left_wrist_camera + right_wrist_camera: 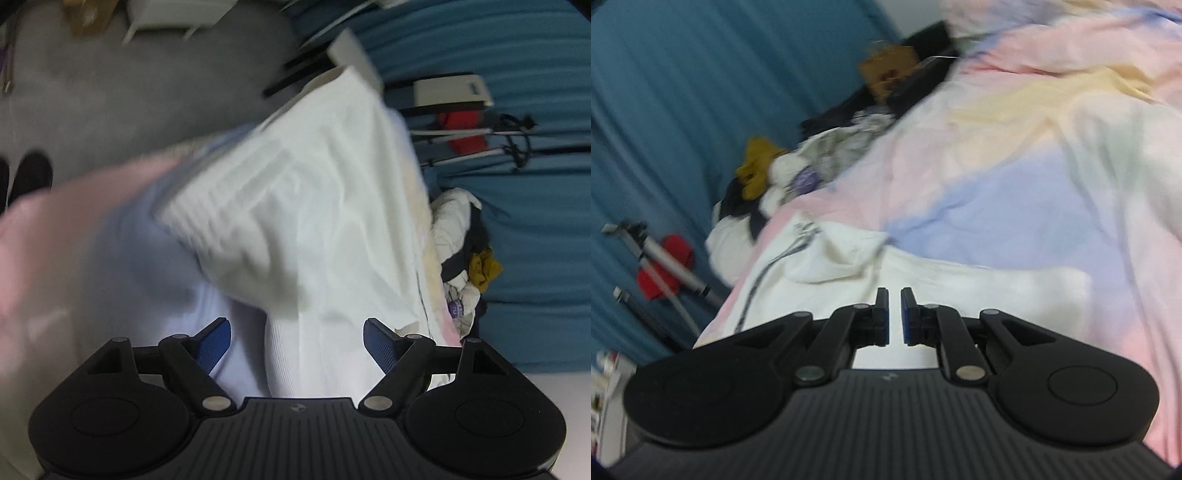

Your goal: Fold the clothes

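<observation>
Left tongs (297,341) gape wide at lower centre over the white ribbed knit garment (295,206), seemingly ready to grab; right tongs (894,317), nearly closed, grip nothing visible above its hem

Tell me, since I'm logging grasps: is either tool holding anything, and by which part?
The left tool is open, holding nothing. The right tool is nearly shut over the white garment; whether it pinches fabric cannot be told.

Soft, even indoor light, no hard glare, only faint shadows in the folds of the white garment (314,206). Both views smear with motion blur, worst on the pastel bedsheet (1015,192). Fisheye bends the blue curtain (517,221) at the edges.
</observation>
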The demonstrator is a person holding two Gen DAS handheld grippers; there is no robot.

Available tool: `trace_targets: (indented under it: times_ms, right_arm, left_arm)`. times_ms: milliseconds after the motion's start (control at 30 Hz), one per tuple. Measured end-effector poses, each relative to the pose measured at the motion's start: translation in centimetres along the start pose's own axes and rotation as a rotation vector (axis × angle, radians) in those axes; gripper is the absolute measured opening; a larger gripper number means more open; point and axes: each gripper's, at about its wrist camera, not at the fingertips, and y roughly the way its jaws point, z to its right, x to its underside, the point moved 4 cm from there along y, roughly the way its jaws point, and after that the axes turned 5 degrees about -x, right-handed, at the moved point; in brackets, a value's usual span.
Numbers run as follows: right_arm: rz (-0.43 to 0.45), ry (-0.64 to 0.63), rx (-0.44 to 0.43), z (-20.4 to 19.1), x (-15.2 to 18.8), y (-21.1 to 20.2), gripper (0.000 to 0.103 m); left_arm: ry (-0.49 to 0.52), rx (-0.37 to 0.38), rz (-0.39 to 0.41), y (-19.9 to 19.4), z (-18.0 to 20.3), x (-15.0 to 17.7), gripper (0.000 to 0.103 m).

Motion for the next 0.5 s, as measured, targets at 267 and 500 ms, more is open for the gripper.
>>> trace_targets:
  times_ms: [267,500]
  right_arm:
    - [0.164,0.181,0.168,4.6,-0.7,-3.2,0.07]
    - [-0.019,0.243,0.24,8.2,1.1,1.6,0.069]
  left_arm:
    - [-0.053,-0.063,-0.05,4.8,2.1,-0.3,0.083]
    - [-0.043,-0.095,-0.065,7.2,2.4,-0.6,0.083]
